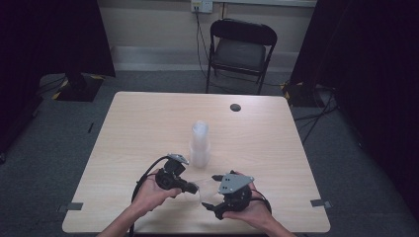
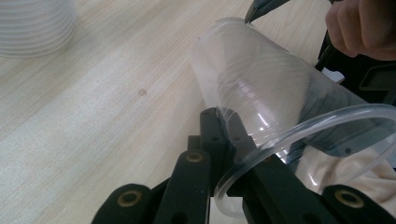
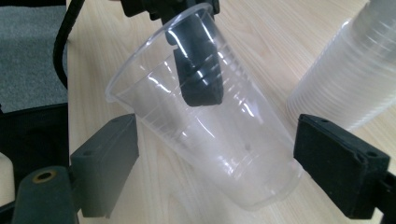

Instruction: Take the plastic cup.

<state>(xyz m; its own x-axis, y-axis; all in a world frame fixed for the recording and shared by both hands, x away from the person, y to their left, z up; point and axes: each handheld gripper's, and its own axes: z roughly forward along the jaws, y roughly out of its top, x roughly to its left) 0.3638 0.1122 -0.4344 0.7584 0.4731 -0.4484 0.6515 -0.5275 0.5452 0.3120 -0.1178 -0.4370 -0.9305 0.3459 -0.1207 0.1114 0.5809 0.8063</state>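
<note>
Clear plastic was what the single see-through cup [image 3: 205, 126] was made of, and it was held tipped on its side just above the pale wooden table [image 1: 148, 128], near the person's edge. The left gripper [image 2: 224, 135] had its black jaws pinched together on the rim of that cup, one jaw inside the cup and one jaw outside. In the right gripper view the inside jaw showed as a dark block through the clear wall. The right gripper [image 3: 215, 154] had its two black jaws spread wide apart, one on each side of the cup's lower half, and they were not pressing on it. No earlier look was there to compare. The cup's bottom end pointed toward the right gripper, and its open mouth pointed back toward the left gripper. A tall stack of clear plastic cups [image 1: 199, 143] stood upside down on the table just behind the two grippers, close to the held cup but not touching it. The person's left hand [image 1: 148, 195] and right hand [image 1: 254, 210] each wrapped around a gripper. A black folding chair [image 1: 239, 52] stood on the grey floor past the far side of the table.
</note>
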